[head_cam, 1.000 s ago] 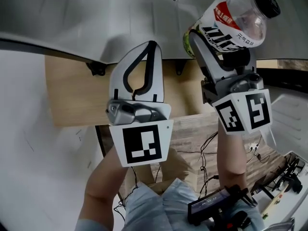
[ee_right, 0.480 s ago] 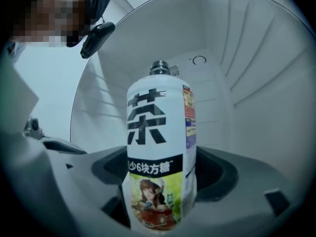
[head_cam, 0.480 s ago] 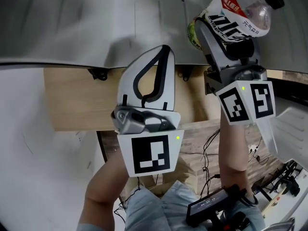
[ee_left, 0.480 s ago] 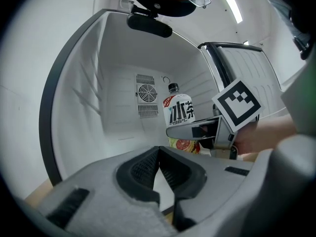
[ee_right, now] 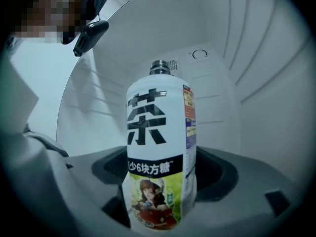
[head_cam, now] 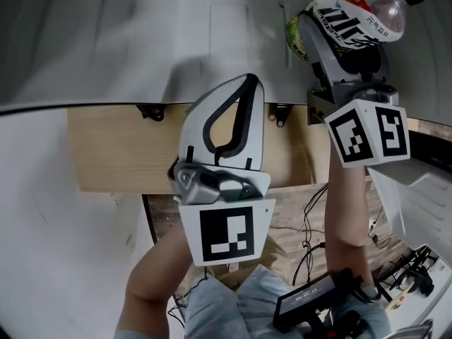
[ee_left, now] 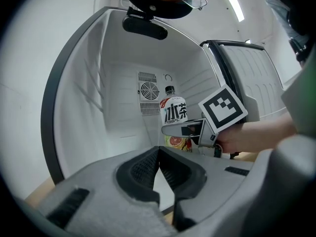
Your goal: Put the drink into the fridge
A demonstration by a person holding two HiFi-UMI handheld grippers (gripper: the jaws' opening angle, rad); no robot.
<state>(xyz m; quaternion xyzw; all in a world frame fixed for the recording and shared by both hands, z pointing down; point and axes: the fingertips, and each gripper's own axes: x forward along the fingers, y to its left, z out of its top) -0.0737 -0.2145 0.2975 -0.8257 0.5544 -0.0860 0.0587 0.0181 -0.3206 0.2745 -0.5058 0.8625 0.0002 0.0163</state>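
A drink bottle with a white, black and green label and a dark cap is clamped upright in my right gripper, at the top right of the head view. In the right gripper view the bottle fills the middle, both jaws pressing its lower part, with the white fridge interior behind it. My left gripper is lower and to the left, shut and empty, its tips touching. From the left gripper the bottle is seen inside the fridge opening, in front of the back wall's fan vent.
The fridge's white inner wall curves across the top of the head view. A wooden board lies below its lower edge. The open fridge door stands at the right. Cables and a black device lie near the person's legs.
Both grippers have moved forward toward the fridge interior. The bottle has gone further in with the right gripper, still held the same way.
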